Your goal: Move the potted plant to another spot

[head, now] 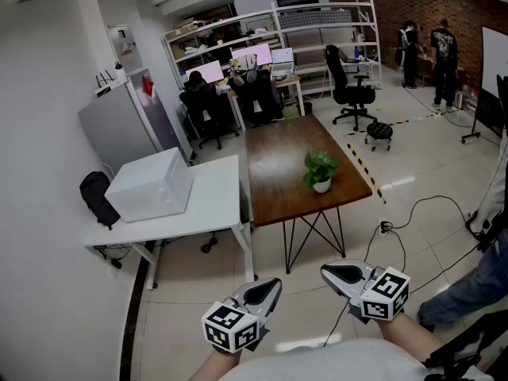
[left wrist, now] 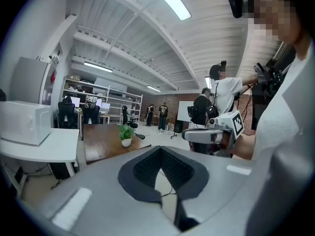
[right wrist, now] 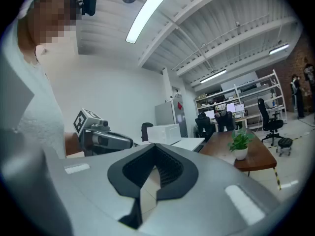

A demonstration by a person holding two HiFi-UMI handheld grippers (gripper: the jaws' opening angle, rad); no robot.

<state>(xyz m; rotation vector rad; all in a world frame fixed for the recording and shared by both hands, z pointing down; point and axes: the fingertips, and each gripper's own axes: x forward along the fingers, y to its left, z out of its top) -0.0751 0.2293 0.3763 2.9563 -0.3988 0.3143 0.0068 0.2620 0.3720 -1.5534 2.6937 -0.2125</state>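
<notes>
While the potted plant (head: 321, 171) stands near the right edge of the brown table (head: 274, 169), both hands wait well back from the table's near end, over the floor. The left gripper (head: 270, 288) and right gripper (head: 335, 274) are clenched on nothing, tips leaning together. A white table (head: 216, 201) stands just beside the brown table's left side.

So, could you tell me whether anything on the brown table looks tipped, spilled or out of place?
Nothing stands out. The small green plant in a white pot stands upright near the front right corner of the dark brown wooden table, with no visible spilled soil.
</notes>
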